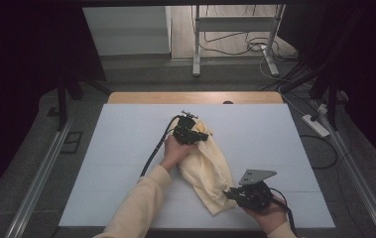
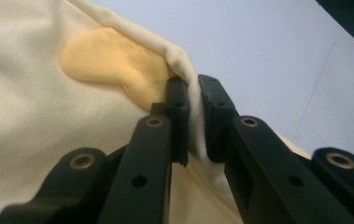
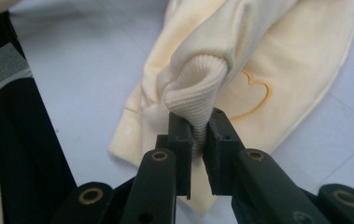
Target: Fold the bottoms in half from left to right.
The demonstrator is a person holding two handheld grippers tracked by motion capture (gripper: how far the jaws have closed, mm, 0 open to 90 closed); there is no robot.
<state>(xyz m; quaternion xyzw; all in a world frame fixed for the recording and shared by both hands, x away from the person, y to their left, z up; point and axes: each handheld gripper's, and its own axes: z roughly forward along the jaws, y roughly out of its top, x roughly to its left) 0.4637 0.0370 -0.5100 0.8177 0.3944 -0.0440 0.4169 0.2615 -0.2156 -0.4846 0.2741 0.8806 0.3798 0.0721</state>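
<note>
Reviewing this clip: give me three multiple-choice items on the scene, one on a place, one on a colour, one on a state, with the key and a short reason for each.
1. Where does the garment lie?
A. on the white table top
B. on the floor
C. over a chair back

2. What colour is the garment?
A. dark blue
B. pale yellow
C. red

3. What is the state of the right tongs?
A. open above the table
B. shut with nothing between
C. shut on the garment's ribbed cuff

Key:
1 A: in the high view the cloth rests on the white table between the two hands.
2 B: all views show pale yellow fabric, with a deeper yellow heart patch.
3 C: the right gripper view shows the ribbed cuff pinched between the jaws; the left tongs likewise clamp a fold of the garment.
</note>
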